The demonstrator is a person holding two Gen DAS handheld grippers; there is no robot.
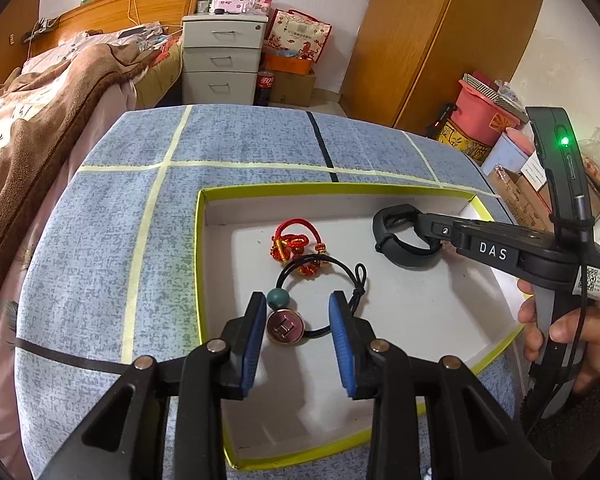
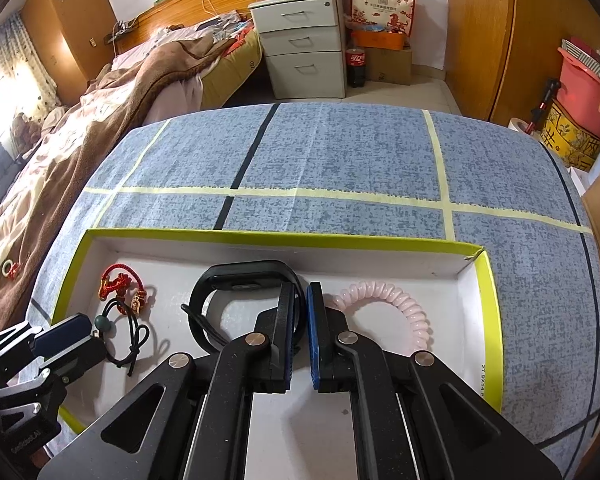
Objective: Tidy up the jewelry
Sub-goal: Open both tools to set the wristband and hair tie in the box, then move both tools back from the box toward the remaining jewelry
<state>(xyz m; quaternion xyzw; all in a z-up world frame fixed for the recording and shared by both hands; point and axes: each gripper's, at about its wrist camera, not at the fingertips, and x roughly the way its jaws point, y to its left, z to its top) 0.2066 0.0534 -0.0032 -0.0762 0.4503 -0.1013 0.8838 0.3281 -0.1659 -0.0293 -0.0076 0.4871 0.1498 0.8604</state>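
The left gripper (image 1: 298,312) is hanging with its two blue ribbed pads spread wide, low over a shallow white box (image 1: 416,322) with a yellow-green rim; nothing is being pinched between them. Between the pads, a black elastic hair tie (image 1: 320,272) is lying on the box floor, carrying a round teal bead (image 1: 278,298) and a flat metallic button (image 1: 285,327) with a letter H; the button is sitting close to the left pad. Just behind it a red braided cord bracelet (image 1: 294,244) with small gold beads is lying in a loose tangle. The right gripper (image 2: 301,308) is pressing its pads together on the strap of a smooth black rubber wristband (image 2: 240,280), inside the same box. A pale pink spiral coil hair tie (image 2: 396,300) is resting beside it. The box is standing on a blue mottled tablecloth (image 2: 340,152) crossed by yellow and black lines.
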